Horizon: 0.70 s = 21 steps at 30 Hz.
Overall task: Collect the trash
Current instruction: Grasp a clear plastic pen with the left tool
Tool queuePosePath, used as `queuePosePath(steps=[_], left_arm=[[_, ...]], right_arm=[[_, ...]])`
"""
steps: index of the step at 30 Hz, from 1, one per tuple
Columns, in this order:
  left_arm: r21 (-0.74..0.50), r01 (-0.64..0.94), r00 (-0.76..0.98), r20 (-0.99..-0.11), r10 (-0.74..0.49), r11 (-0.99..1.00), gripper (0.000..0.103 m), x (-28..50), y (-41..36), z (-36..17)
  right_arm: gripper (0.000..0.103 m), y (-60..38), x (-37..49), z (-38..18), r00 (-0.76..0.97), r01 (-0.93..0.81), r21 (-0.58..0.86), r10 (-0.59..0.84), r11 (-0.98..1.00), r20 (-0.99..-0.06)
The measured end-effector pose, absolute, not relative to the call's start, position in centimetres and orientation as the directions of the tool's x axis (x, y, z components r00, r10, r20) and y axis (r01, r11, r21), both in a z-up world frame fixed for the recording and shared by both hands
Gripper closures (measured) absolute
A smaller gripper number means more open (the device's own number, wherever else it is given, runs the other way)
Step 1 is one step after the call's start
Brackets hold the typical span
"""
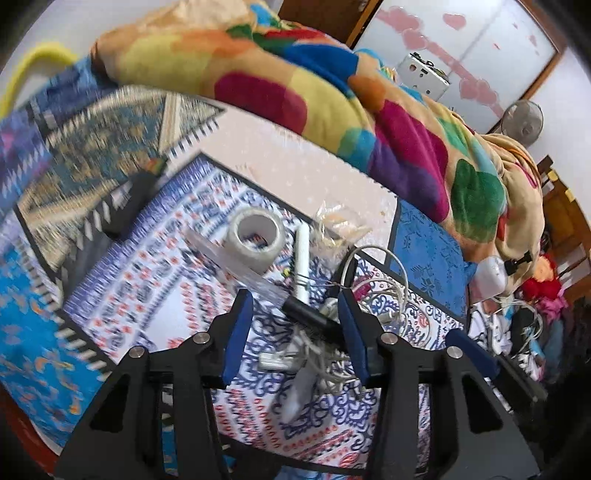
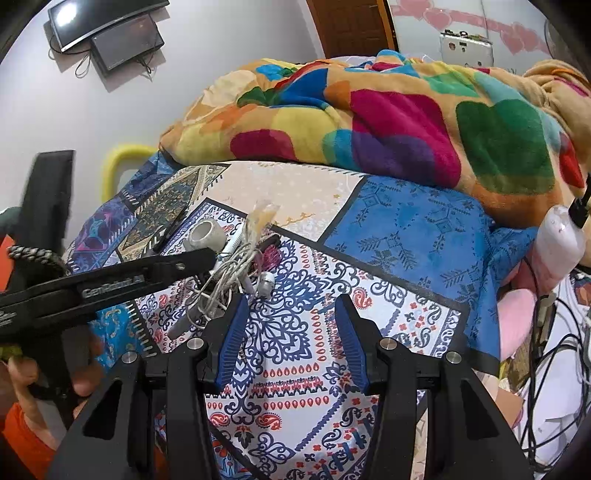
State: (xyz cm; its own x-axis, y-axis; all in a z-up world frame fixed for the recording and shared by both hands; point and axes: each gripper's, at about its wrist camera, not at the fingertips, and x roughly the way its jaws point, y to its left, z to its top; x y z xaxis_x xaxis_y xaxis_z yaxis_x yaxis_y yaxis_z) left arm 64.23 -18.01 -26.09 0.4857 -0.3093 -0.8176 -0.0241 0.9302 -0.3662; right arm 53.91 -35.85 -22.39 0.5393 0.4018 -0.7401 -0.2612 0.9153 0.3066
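Jaws of both grippers stand wide; tangled cables (image 1: 332,332) lie between the left gripper's (image 1: 295,328) jaws.

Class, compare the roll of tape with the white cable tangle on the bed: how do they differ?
The roll of tape is a neat hollow ring; the cable tangle is a loose, messy knot. The tape lies beyond the left gripper; the tangle lies between its open fingers. Both are whitish and rest on the patterned bedsheet.

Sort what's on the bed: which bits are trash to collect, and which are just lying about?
Likely trash:
crumpled wrapper
tape roll
cable tangle
white tube
black pen

Just lying about:
blanket
bedsheet
fan
wall screens

Both grippers, left and right, are open.
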Motion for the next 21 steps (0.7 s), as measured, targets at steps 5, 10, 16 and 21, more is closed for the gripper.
queuePosePath(steps=[5, 10, 16, 21], left_arm=[[-0.416, -0.025, 0.483, -0.802, -0.353, 0.909, 0.085, 63.8, -18.1, -26.2], [-0.404, 0.029, 0.499, -0.787, -0.364, 0.914, 0.089, 62.0, -18.1, -24.5], [-0.371, 0.088, 0.516, -0.777, -0.361, 0.925, 0.090, 59.3, -16.8, -22.8], [-0.337, 0.094, 0.511, -0.792, -0.335, 0.937, 0.090, 58.1, -15.4, -23.3]], right_arm=[[0.058, -35.8, 53.5, -22.7, 0.522, -0.275, 0.305, 0.409, 0.911, -0.748], [0.058, -35.5, 53.0, -22.1, 0.513, -0.295, 0.324, 0.435, 0.899, -0.740], [0.058, -34.2, 53.1, -21.4, 0.508, -0.320, 0.340, 0.463, 0.884, -0.726], [0.058, -32.5, 53.5, -22.0, 0.462, -0.335, 0.404, 0.522, 0.851, -0.717]])
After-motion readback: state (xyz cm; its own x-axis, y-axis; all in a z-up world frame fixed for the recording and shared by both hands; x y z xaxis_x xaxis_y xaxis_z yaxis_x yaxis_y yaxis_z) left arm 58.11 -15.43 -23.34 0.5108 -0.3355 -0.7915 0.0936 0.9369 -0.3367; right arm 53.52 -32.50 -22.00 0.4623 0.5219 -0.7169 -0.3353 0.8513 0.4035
